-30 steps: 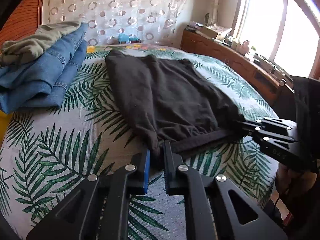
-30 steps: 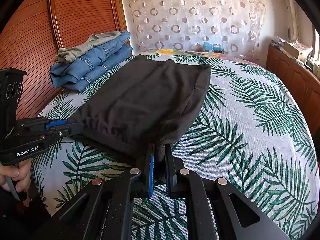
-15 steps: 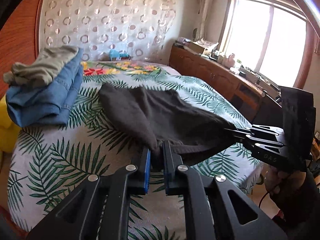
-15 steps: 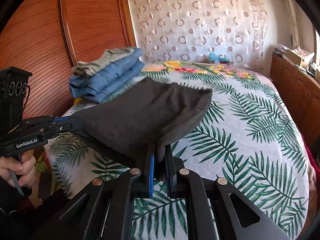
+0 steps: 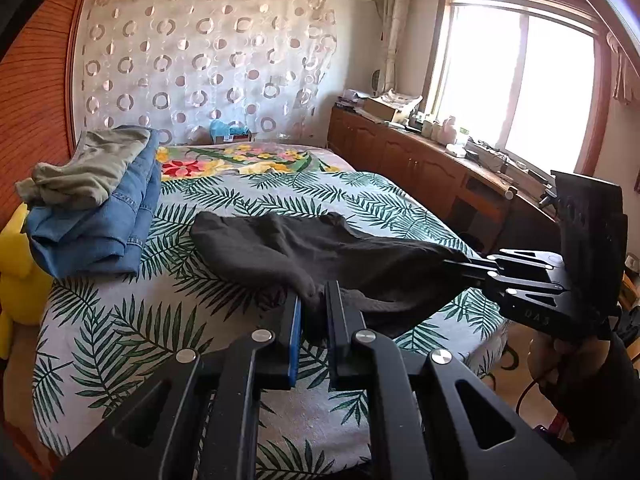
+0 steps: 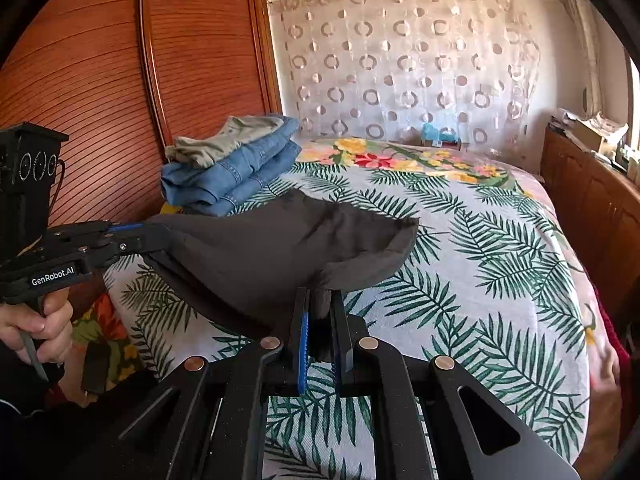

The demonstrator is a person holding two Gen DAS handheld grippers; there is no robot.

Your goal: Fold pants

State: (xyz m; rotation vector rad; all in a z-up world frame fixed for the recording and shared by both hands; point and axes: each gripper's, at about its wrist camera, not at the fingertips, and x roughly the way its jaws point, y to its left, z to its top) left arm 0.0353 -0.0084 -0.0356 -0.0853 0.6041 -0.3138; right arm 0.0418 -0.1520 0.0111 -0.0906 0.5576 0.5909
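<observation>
Bed (image 6: 500,248), leaf-print cover: broad flat surface ahead of and below both sets of jaws; the landing ground for the fold. Stack of folded clothes (image 5: 96,196), blue denim under an olive piece: far side of the bed near the wooden headboard, ahead and left of the left jaws, well apart from the work. Wooden cabinet (image 5: 420,160) under the window: beyond the right jaws, outside the work. Dark pants (image 5: 320,252), already doubled to a short panel: near edge lifted clear of the cover and strung between the two grippers, the middle sagging; the far edge appears to rest on or just above the bed, which cannot be told for certain. Left gripper (image 5: 312,308): jaws narrow, pinching one near corner of the cloth. Right gripper (image 6: 320,308): jaws narrow, pinching the other near corner. Step in hand, by judgement: carrying the near edge forward over the far edge to make the next fold. Handling advice: keep both grippers level and evenly apart so the edge between them stays taut; advance them together; lower the held edge square onto the far edge; release only once the cloth lies flat. Risk: slack middle may bunch under the fold; uneven travel skews the corners.
</observation>
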